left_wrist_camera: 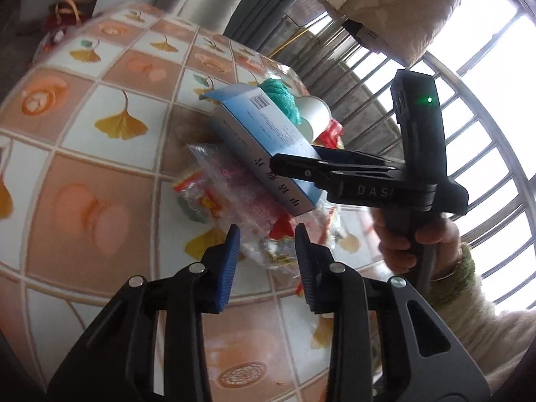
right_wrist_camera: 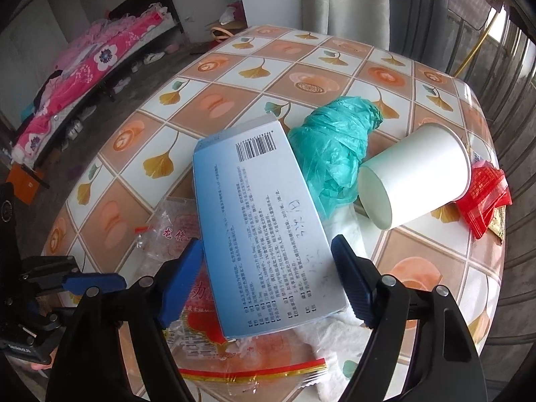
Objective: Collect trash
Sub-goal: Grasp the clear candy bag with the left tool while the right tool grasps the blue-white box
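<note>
Medicine box (right_wrist_camera: 264,231): overlaps clear wrapper (right_wrist_camera: 174,234), tissue (right_wrist_camera: 338,338) | left claw (left_wrist_camera: 268,251) open | right claw (right_wrist_camera: 268,281) open, straddling box

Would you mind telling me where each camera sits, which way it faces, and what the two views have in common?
Left wrist: rides the left gripper, looking along open fingers at the trash pile; the right gripper and holding hand show.
Right wrist: rides the right gripper, open around the blue box; the left gripper shows at left.
Shared: box, paper cup, green bag.
</note>
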The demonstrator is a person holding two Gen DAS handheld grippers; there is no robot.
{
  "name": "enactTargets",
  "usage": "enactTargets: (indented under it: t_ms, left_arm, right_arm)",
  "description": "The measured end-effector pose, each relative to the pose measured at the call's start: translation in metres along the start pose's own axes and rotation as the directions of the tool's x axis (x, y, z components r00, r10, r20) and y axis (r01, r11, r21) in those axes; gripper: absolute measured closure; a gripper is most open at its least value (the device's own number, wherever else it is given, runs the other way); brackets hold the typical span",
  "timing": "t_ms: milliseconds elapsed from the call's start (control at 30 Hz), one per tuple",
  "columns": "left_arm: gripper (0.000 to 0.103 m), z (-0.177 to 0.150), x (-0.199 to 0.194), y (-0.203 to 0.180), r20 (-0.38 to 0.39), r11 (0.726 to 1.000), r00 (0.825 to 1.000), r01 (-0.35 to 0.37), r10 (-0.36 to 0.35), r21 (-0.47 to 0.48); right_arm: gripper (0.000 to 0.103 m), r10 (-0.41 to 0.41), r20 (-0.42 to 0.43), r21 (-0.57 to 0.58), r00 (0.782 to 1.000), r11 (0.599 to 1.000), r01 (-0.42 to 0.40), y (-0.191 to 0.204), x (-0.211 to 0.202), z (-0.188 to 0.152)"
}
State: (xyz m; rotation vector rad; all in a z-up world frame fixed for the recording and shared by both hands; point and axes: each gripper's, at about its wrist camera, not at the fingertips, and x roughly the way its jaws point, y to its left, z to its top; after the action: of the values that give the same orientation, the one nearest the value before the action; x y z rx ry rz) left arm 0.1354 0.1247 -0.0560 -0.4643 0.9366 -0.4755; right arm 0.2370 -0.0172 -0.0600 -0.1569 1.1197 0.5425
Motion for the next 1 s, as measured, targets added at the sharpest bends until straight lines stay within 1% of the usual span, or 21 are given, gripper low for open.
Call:
enactTargets:
  t_ms: [33, 67, 133, 167, 267, 367, 467, 533, 667, 767, 800, 833, 900, 933, 1000]
  left_arm:
    - [0.073, -0.001, -0.004, -0.002, 0.007, 1.000, 1.000, -0.010, 0.010, 0.016]
    - [0.073, -0.001, -0.008, -0.003, 0.014, 1.000, 1.000, -0.001, 0.000, 0.022]
    - [0.073, -0.002, -0.013, -0.003, 0.014, 0.999, 0.999, 0.040, -0.040, 0.031]
    - [0.073, -0.002, -0.013, -0.004, 0.010, 0.998, 0.999, 0.045, -0.045, 0.034]
    - [0.073, 0.001, -0.005, 0.000, -0.001, 0.999, 1.000, 0.032, -0.032, 0.007]
    - [0.073, 0.008, 0.005, 0.009, 0.010, 0.999, 1.000, -0.001, 0.002, -0.040]
    - [0.073, 0.015, 0.016, 0.017, -0.002, 0.996, 0.998, -0.063, 0.063, -0.067]
    - [0.072, 0.019, 0.025, 0.024, -0.029, 0.994, 0.997, -0.069, 0.067, -0.081]
    - [0.072, 0.024, 0.035, 0.033, -0.048, 0.992, 0.999, -0.023, 0.017, -0.122]
    - [0.072, 0.024, 0.034, 0.038, -0.031, 0.980, 0.995, 0.091, -0.099, -0.179]
    - [0.072, 0.024, 0.036, 0.039, -0.030, 0.978, 0.994, 0.100, -0.107, -0.184]
    - [0.072, 0.023, 0.037, 0.039, -0.034, 0.980, 0.995, 0.082, -0.089, -0.180]
    - [0.073, 0.021, 0.042, 0.038, -0.053, 0.987, 0.998, 0.023, -0.031, -0.159]
    - [0.078, 0.020, 0.042, 0.036, -0.054, 0.989, 0.998, 0.010, -0.018, -0.146]
    - [0.081, 0.020, 0.042, 0.032, -0.053, 0.993, 0.999, -0.015, 0.009, -0.120]
  right_arm:
    - [0.027, 0.002, -0.001, 0.003, 1.000, 1.000, -0.002, 0.000, 0.000, -0.001]
    - [0.027, 0.004, -0.001, 0.006, 1.000, 1.000, -0.004, 0.000, 0.000, -0.001]
    - [0.027, 0.009, -0.002, 0.015, 1.000, 1.000, -0.009, -0.001, 0.001, -0.001]
    - [0.027, 0.013, -0.003, 0.019, 1.000, 1.000, -0.012, -0.002, 0.001, -0.001]
    - [0.027, 0.022, -0.007, 0.030, 1.000, 0.999, -0.021, -0.003, 0.002, -0.001]
    - [0.027, 0.028, -0.008, 0.039, 1.000, 0.999, -0.028, -0.004, 0.002, -0.001]
    - [0.027, 0.036, -0.009, 0.047, 0.999, 0.998, -0.035, -0.005, 0.002, -0.001]
    - [0.027, 0.039, -0.008, 0.050, 0.999, 0.998, -0.038, -0.006, 0.002, -0.001]
    - [0.027, 0.047, -0.007, 0.057, 0.999, 0.997, -0.047, -0.007, 0.002, -0.002]
    - [0.028, 0.063, -0.010, 0.069, 0.998, 0.996, -0.063, -0.010, 0.003, -0.002]
    - [0.027, 0.070, -0.011, 0.074, 0.998, 0.995, -0.069, -0.011, 0.003, -0.002]
    - [0.027, 0.075, -0.013, 0.078, 0.997, 0.994, -0.074, -0.012, 0.003, -0.001]
    - [0.028, 0.083, -0.021, 0.078, 0.996, 0.994, -0.081, -0.012, 0.005, 0.000]
    - [0.027, 0.084, -0.025, 0.076, 0.996, 0.994, -0.082, -0.012, 0.005, 0.000]
    - [0.027, 0.087, -0.037, 0.075, 0.995, 0.994, -0.084, -0.011, 0.007, 0.001]
